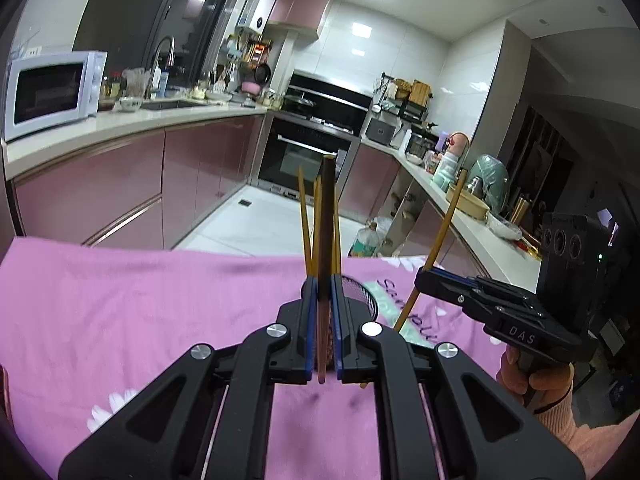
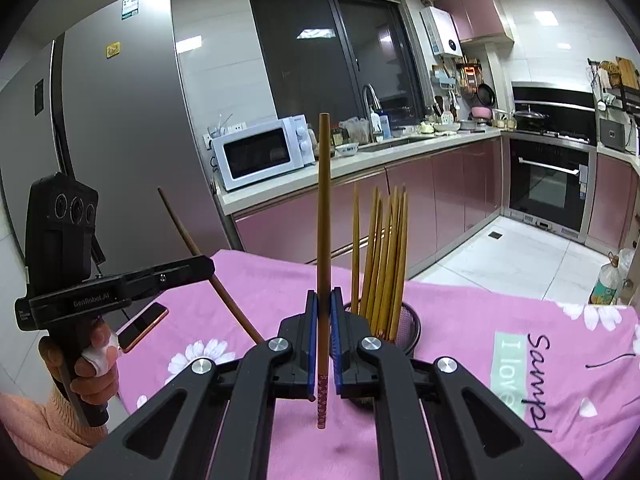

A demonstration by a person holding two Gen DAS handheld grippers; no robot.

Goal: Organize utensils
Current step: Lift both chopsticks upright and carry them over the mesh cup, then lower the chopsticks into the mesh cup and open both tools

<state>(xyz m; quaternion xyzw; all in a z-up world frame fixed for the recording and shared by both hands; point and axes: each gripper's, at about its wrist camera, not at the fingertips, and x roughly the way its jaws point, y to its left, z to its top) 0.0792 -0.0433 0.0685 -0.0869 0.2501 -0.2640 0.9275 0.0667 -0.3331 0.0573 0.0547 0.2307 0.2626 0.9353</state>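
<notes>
My left gripper (image 1: pixel 323 280) is shut on a dark brown chopstick (image 1: pixel 328 208) that stands upright between its blue pads. Just behind it sits a black mesh holder (image 1: pixel 366 298) with several yellow chopsticks. To the right, my right gripper (image 1: pixel 422 276) grips a lighter chopstick (image 1: pixel 444 228), tilted. In the right wrist view the right gripper (image 2: pixel 324 294) is shut on that brown chopstick (image 2: pixel 324 200), whose lower end is pink patterned. The mesh holder (image 2: pixel 410 328) stands just right of it, filled with bamboo chopsticks (image 2: pixel 386 256). The left gripper (image 2: pixel 210 266) holds its chopstick (image 2: pixel 188 236) slanted at the left.
A pink flowered cloth (image 2: pixel 480 320) covers the table. A phone (image 2: pixel 142 326) lies near its left edge. Beyond the table are pink kitchen cabinets, a microwave (image 2: pixel 260 156), an oven (image 2: pixel 548 180) and a bottle (image 2: pixel 608 280) on the floor.
</notes>
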